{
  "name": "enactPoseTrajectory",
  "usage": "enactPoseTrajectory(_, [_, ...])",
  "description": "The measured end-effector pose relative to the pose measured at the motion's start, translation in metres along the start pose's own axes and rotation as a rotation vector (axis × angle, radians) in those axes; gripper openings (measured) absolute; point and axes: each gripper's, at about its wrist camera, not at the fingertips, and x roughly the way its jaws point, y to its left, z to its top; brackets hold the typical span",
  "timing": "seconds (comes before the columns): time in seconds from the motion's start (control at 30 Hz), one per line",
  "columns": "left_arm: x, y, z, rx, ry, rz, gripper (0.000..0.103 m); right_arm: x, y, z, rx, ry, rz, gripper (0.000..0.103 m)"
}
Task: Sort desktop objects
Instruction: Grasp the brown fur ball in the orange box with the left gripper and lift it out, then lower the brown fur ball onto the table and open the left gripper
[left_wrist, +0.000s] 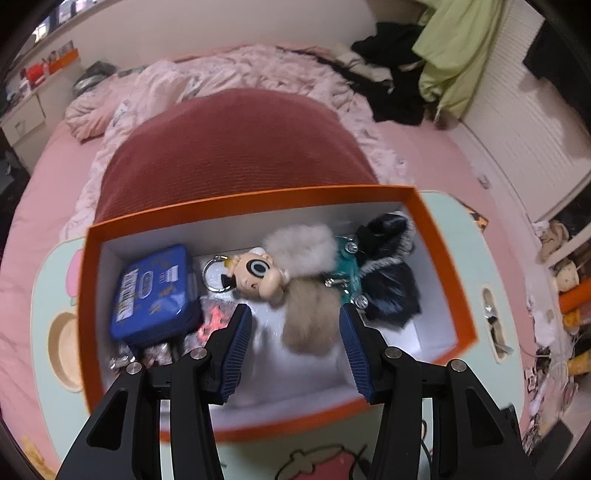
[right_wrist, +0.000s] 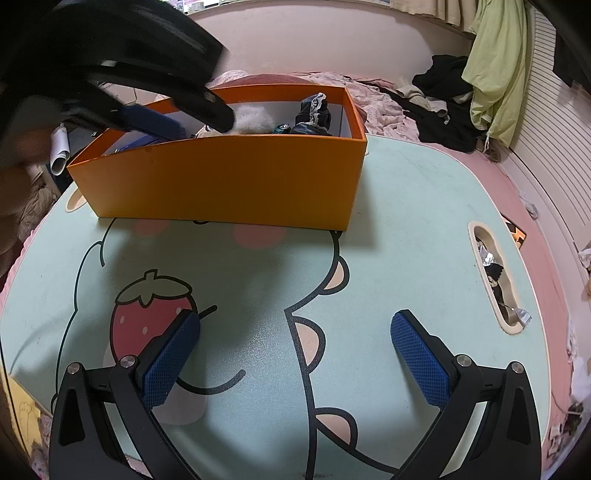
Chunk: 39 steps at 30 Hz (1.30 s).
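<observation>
Blue-padded fingers of the left gripper (left_wrist: 295, 314) fill the bottom of the left wrist view, angled steeply down over the orange box (left_wrist: 447, 236). Its jaws stand partly apart with nothing pinched; the beige fur pompom (left_wrist: 310, 317) lies on the box floor behind the gap, and the blur leaves it unclear whether either pad brushes it.

Only this view shows the box contents. Noted inside: a blue pouch (left_wrist: 155, 291) against the left wall; a doll-head keychain (left_wrist: 258, 277) with its metal ring at the centre; a white fur pompom (left_wrist: 299, 247) just behind it; a teal toy car (left_wrist: 347, 273) to the right; dark lace-edged fabric (left_wrist: 388, 266) in the right end; small wrapped items (left_wrist: 214, 314) at the front left, too blurred to identify.

The right wrist view alone shows the box from outside, standing at the far edge of the mint cartoon-printed table (right_wrist: 406, 206), with the left gripper (right_wrist: 207, 114) reaching into it from the upper left, motion-blurred. A slot (right_wrist: 476, 227) in the table's right side holds small dark and silvery scraps.

The right gripper (right_wrist: 295, 332) hangs tilted downward above bare tabletop near the strawberry print (right_wrist: 147, 314), jaws spread to their widest, holding nothing, well apart from the box.
</observation>
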Motion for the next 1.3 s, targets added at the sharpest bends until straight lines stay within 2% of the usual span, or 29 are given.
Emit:
enactPoseTrajectory(0.07, [0.003, 0.0, -0.002, -0.006, 0.013, -0.027, 0.038, 0.0, 0.0, 0.0, 0.0, 0.0, 0.0, 0.103])
enactPoseTrajectory(0.13, [0.008, -0.002, -0.003, 0.007, 0.016, -0.023, 0.025, 0.0, -0.001, -0.001, 0.001, 0.0, 0.0, 0.103])
enactPoseTrajectory(0.23, [0.011, -0.001, 0.002, 0.004, -0.007, -0.018, 0.022, 0.0, -0.002, -0.002, 0.002, 0.0, 0.0, 0.103])
enactPoseTrajectory(0.33, [0.004, 0.005, 0.002, -0.008, -0.038, -0.076, 0.022, 0.0, -0.002, -0.002, 0.001, 0.0, 0.0, 0.103])
enactPoseTrajectory(0.43, [-0.026, 0.008, -0.004, 0.007, -0.125, -0.117, 0.022, -0.001, -0.003, -0.004, 0.002, 0.0, 0.0, 0.103])
enactPoseTrajectory(0.6, [-0.106, 0.013, -0.037, 0.028, -0.326, -0.185, 0.022, -0.001, -0.004, -0.005, 0.002, 0.0, 0.0, 0.103])
enactPoseTrajectory(0.67, [-0.122, 0.015, -0.055, 0.046, -0.351, -0.176, 0.022, -0.001, -0.004, -0.005, 0.002, 0.0, 0.0, 0.103])
enactPoseTrajectory(0.8, [-0.111, 0.024, -0.09, 0.046, -0.326, -0.18, 0.022, -0.002, -0.003, -0.004, 0.003, 0.0, -0.001, 0.103])
enactPoseTrajectory(0.97, [-0.056, 0.034, -0.115, 0.013, -0.224, -0.174, 0.021, -0.002, -0.004, -0.005, 0.004, 0.0, -0.001, 0.103])
enactPoseTrajectory(1.03, [-0.04, 0.035, -0.119, -0.001, -0.207, -0.164, 0.022, -0.002, -0.005, -0.005, 0.003, 0.0, -0.001, 0.103])
enactPoseTrajectory(1.07, [-0.037, 0.036, -0.12, -0.009, -0.215, -0.148, 0.023, -0.002, -0.005, -0.005, 0.003, 0.0, 0.0, 0.103])
enactPoseTrajectory(1.1, [-0.036, 0.037, -0.121, -0.02, -0.23, -0.13, 0.033, -0.001, -0.006, -0.005, 0.003, 0.0, 0.0, 0.103])
enactPoseTrajectory(1.13, [-0.037, 0.038, -0.124, -0.026, -0.243, -0.118, 0.054, -0.001, -0.006, -0.005, 0.003, 0.0, 0.0, 0.103])
enactPoseTrajectory(1.17, [-0.04, 0.039, -0.127, -0.029, -0.259, -0.106, 0.068, -0.001, -0.007, -0.005, 0.003, -0.001, 0.0, 0.103])
enactPoseTrajectory(1.2, [-0.044, 0.042, -0.131, -0.029, -0.278, -0.095, 0.089, -0.001, -0.007, -0.005, 0.003, -0.001, 0.0, 0.103])
enactPoseTrajectory(1.23, [-0.047, 0.044, -0.137, -0.024, -0.298, -0.085, 0.096, -0.001, -0.007, -0.006, 0.003, -0.001, 0.0, 0.103])
enactPoseTrajectory(1.3, [-0.054, 0.044, -0.149, -0.002, -0.322, -0.041, 0.096, -0.001, -0.008, -0.005, 0.003, -0.001, 0.0, 0.103])
